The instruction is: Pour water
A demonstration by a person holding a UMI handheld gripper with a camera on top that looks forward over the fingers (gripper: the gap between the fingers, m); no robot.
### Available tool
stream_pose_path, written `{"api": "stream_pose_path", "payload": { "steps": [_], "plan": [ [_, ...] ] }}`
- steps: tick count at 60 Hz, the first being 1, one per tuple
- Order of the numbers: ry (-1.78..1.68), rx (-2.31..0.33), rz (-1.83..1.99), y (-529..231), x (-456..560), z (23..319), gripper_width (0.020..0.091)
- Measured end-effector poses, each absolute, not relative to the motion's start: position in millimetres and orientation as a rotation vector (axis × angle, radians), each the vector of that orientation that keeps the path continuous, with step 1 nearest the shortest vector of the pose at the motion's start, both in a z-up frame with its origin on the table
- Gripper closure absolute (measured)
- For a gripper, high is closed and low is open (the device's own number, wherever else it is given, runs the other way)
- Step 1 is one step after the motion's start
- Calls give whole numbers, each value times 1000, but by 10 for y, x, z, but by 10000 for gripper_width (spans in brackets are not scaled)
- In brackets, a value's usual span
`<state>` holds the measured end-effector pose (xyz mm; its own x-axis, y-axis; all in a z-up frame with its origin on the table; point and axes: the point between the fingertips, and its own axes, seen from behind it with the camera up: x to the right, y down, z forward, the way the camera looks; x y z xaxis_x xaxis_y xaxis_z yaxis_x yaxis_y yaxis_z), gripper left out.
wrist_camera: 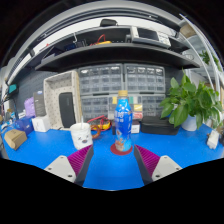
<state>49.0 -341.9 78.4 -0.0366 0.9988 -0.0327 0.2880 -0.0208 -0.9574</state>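
A clear water bottle (122,122) with a blue label and orange cap stands upright on a red coaster (121,149) on the blue table (112,170). A white cup (81,135) stands to its left. My gripper (113,160) is open, its two magenta pads (79,159) spread wide on either side. The bottle stands just ahead of the fingertips, centred between them, with a clear gap on each side. Nothing is held.
A green potted plant (190,103) stands at the right of the table. A cardboard box (14,139) and small items lie at the left. A tan cabinet (62,98) and shelving rise behind the table.
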Motion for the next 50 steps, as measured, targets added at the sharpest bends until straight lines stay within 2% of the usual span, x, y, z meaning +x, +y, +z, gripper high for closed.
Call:
{"api": "stream_pose_path", "payload": {
  "steps": [18, 50],
  "plan": [
    [-1494, -1417, 1103, -3899, 1094, 665, 265],
    [-1481, -1463, 1093, -3992, 1406, 731, 278]
  ]
}}
